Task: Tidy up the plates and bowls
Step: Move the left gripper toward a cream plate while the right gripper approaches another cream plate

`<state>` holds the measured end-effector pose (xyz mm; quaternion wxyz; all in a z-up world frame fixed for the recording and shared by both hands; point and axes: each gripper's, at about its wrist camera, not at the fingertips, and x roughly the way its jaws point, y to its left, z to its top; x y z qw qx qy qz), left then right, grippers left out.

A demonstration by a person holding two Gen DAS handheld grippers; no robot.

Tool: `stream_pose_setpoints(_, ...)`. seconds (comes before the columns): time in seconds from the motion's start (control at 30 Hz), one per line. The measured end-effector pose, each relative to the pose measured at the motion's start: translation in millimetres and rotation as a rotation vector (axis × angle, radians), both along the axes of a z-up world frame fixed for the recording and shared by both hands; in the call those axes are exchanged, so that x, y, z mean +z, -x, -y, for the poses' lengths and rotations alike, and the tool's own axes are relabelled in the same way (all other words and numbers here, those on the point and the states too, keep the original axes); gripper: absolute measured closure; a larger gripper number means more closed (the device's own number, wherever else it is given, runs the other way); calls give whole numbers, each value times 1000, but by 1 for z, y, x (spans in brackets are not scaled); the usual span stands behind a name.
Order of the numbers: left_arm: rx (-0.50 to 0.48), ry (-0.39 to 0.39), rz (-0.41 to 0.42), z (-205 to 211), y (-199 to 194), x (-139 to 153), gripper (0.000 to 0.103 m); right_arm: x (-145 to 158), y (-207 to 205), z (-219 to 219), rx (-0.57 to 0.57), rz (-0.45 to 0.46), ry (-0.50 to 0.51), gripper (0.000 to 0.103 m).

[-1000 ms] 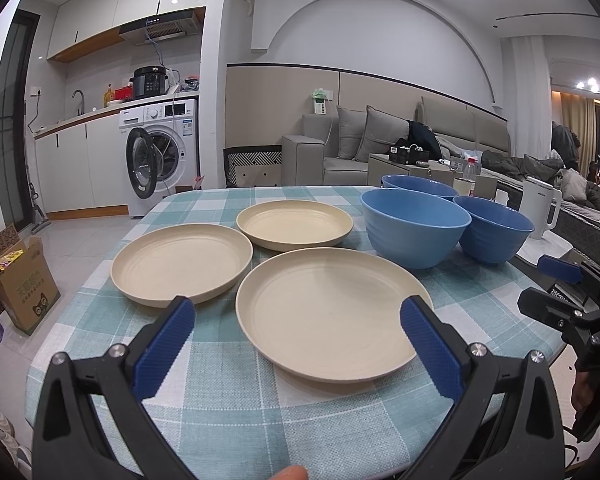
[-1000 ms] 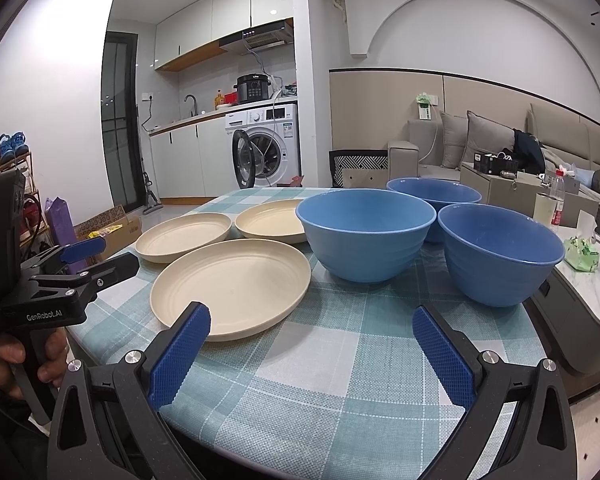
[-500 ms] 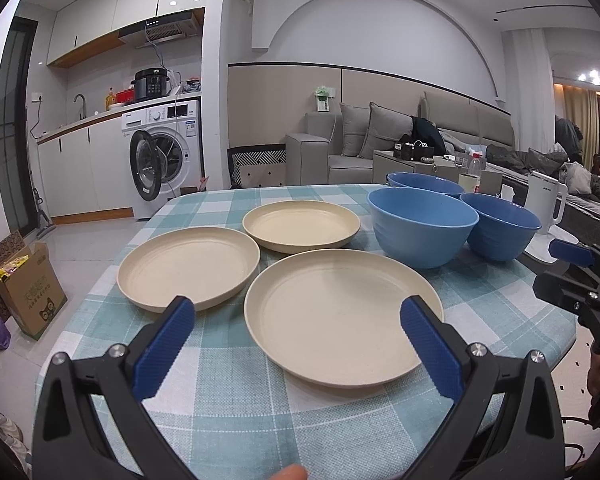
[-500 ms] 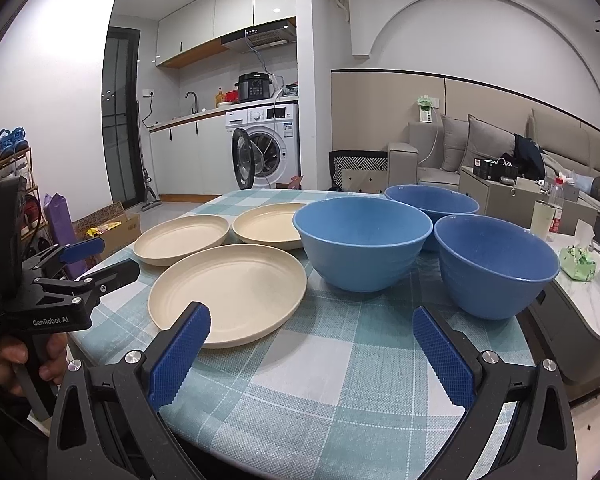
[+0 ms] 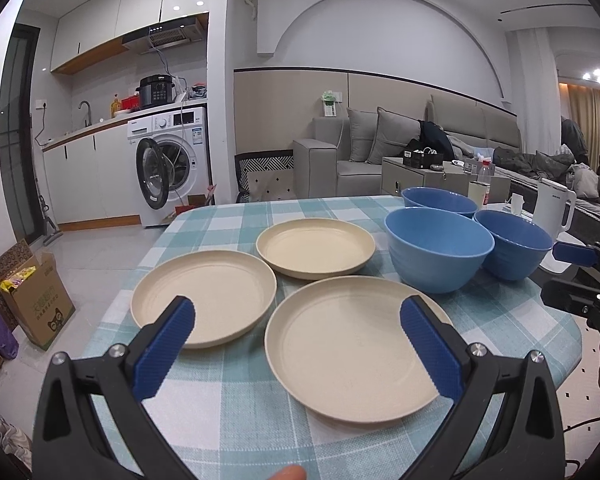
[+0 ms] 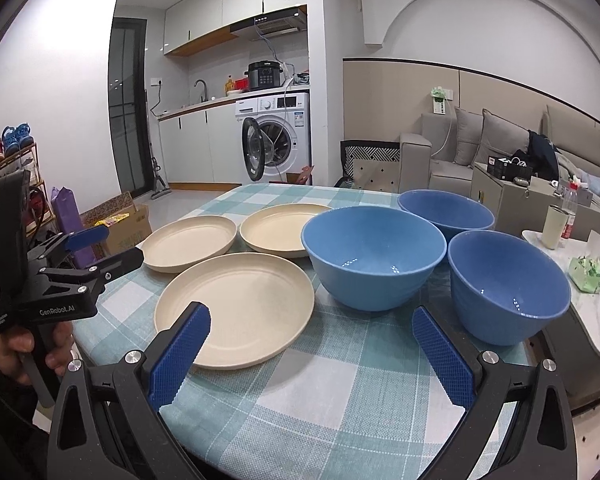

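Observation:
Three cream plates lie separately on the checked tablecloth: a near plate (image 5: 352,348) (image 6: 236,304), a left plate (image 5: 204,296) (image 6: 190,242) and a far plate (image 5: 315,246) (image 6: 278,230). Three blue bowls stand upright to their right: a middle bowl (image 5: 438,249) (image 6: 374,256), a right bowl (image 5: 514,243) (image 6: 508,286) and a far bowl (image 5: 439,200) (image 6: 446,208). My left gripper (image 5: 296,346) hangs open over the table's near edge, short of the near plate. My right gripper (image 6: 310,354) is open too, before the gap between near plate and right bowl. Both are empty.
The table (image 5: 236,220) ends close behind both grippers. A white side table (image 6: 580,280) with a cup and kettle (image 5: 552,208) stands right of the bowls. A cardboard box (image 5: 32,300) sits on the floor at left. Washing machine (image 5: 172,164) and sofa lie beyond.
Both views have risen and tilted slightly, so the plates and bowls sit lower and a bit farther in frame. Nothing on the table has moved; both grippers stay open.

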<state>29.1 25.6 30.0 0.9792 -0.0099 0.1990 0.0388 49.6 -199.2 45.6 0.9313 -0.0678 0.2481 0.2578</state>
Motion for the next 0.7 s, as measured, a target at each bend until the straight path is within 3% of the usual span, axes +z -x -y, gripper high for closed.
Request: stream_pose_setpoints(0.7,-16,-26,-19,-17,-66,39,0,55,-62,-11,23,-49,-7,0)
